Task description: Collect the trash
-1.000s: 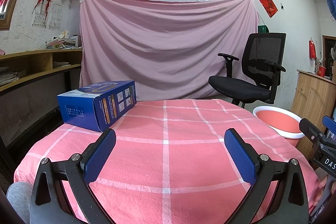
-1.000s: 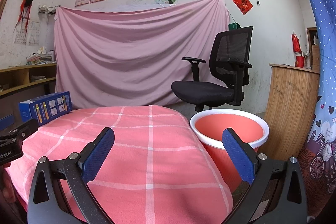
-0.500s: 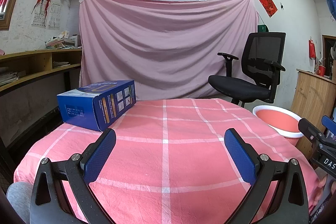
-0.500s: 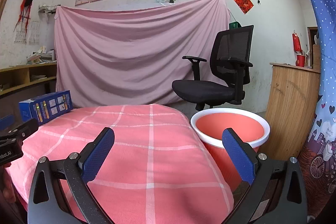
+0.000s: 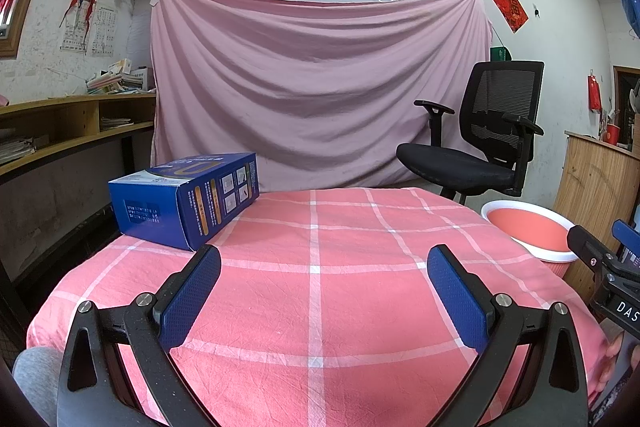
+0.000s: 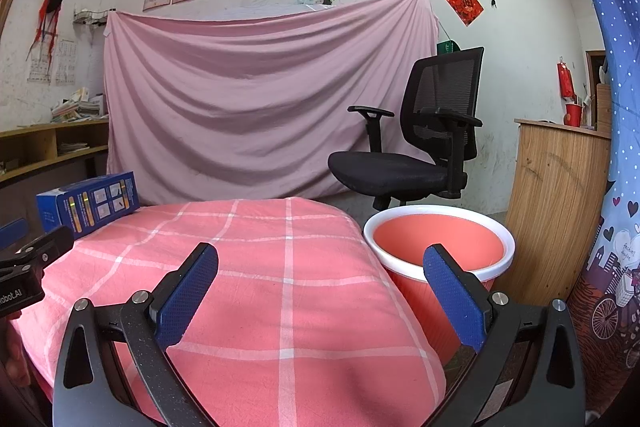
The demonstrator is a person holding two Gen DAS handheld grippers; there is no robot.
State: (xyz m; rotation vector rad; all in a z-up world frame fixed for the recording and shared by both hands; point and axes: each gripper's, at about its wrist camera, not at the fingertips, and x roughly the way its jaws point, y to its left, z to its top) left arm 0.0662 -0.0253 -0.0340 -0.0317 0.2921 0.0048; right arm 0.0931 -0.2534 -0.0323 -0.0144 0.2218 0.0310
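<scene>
Both claws hang low over the near edge of the table [image 5: 320,307] with its pink checked cloth, the left gripper [image 5: 320,267] spread wide and holding nothing, the right gripper [image 6: 320,267] just as wide and bare. The blue box [image 5: 188,199] lies on its side at the far left of the table, well apart from both. The pink bucket [image 6: 440,247] stands on the floor just beside the table's right edge, in front of the black chair [image 6: 416,155].

Barely any change: blue box [image 5: 188,201] sits marginally nearer and more central in the left wrist view; in the right wrist view red bucket [image 6: 440,251] and blue box [image 6: 90,203] drifted slightly right.
</scene>
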